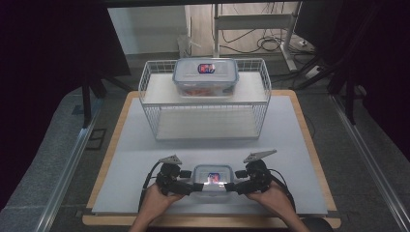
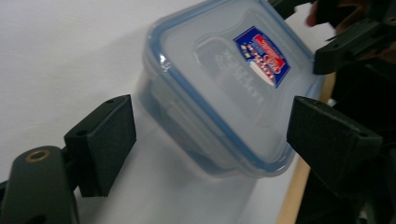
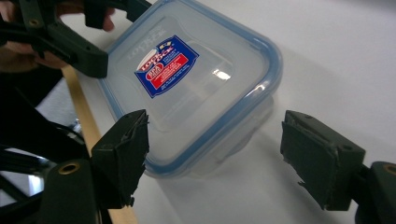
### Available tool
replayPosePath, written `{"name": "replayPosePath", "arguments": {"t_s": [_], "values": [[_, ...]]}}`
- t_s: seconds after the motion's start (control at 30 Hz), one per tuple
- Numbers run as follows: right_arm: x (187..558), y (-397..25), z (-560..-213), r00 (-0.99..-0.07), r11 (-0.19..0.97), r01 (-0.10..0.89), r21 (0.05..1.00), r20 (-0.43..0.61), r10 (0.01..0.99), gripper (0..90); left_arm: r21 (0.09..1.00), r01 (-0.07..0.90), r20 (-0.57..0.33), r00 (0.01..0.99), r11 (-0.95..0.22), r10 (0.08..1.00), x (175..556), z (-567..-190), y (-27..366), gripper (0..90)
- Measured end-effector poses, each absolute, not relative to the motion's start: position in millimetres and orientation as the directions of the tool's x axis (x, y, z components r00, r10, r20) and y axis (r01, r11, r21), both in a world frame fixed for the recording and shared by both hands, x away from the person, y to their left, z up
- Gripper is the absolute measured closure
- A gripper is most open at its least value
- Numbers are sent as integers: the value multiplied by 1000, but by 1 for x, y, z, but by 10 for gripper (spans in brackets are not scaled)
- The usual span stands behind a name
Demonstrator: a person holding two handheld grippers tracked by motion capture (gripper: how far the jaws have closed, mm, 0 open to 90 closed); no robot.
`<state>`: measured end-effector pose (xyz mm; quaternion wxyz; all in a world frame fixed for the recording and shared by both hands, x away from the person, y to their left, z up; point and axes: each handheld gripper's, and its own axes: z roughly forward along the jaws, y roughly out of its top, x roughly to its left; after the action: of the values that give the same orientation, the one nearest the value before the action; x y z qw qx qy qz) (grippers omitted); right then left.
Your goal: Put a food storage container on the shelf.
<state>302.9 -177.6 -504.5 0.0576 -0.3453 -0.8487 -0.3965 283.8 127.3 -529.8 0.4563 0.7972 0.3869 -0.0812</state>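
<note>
I have the small clear box (image 1: 211,179) with its blue-rimmed lid sitting on the white worktop (image 1: 145,159) near my edge, flanked by both tools; the left claw (image 1: 189,187) is spread wide, its pads either side of one end but not touching; the right claw (image 1: 233,186) is spread the same way at the opposite end, probably so I can lift it level; a larger box (image 1: 206,76) rests on the wire rack (image 1: 150,104) behind.

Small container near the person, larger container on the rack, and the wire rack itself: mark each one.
Small container (image 1: 211,180), high view, on its lid label.
Larger container (image 1: 206,75), high view, on its lid.
Wire rack (image 1: 265,99), high view, on its right side wall.
</note>
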Motion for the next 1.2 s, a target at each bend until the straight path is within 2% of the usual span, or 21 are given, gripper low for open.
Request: {"name": "replayPosePath", "arguments": {"t_s": [0.1, 0.2, 0.3, 0.4, 0.47, 0.5, 0.53, 0.7, 0.83, 1.2], "values": [[307, -177, -508, -735, 430, 662, 613, 423, 530, 233, 653, 702, -513, 687, -286, 515, 284, -532, 122, 170], [309, -175, -512, -713, 413, 691, 593, 468, 521, 238, 649, 681, -469, 709, -340, 527, 279, -531, 115, 155], [309, -179, -513, -701, 406, 708, 578, 502, 508, 285, 650, 676, -458, 713, -346, 531, 277, -529, 116, 175], [308, -183, -515, -685, 384, 724, 573, 530, 500, 331, 641, 697, -494, 696, -323, 521, 277, -528, 121, 204], [306, -185, -513, -685, 378, 723, 578, 532, 498, 382, 643, 707, -514, 683, -295, 519, 275, -527, 126, 245], [305, -186, -512, -688, 375, 720, 584, 530, 496, 415, 650, 704, -508, 682, -285, 526, 274, -527, 128, 329], [305, -187, -511, -687, 371, 721, 586, 530, 497, 434, 652, 708, -516, 677, -271, 525, 273, -527, 130, 355], [299, -190, -510, -684, 356, 723, 592, 539, 492, 481, 656, 712, -532, 672, -252, 515, 270, -527, 135, 426], [296, -196, -512, -669, 320, 737, 596, 576, 470, 549, 646, 737, -593, 648, -197, 479, 268, -530, 143, 516], [292, -199, -515, -626, 254, 772, 583, 625, 466, 575, 634, 758, -620, 618, -155, 485, 265, -530, 144, 542]]}}
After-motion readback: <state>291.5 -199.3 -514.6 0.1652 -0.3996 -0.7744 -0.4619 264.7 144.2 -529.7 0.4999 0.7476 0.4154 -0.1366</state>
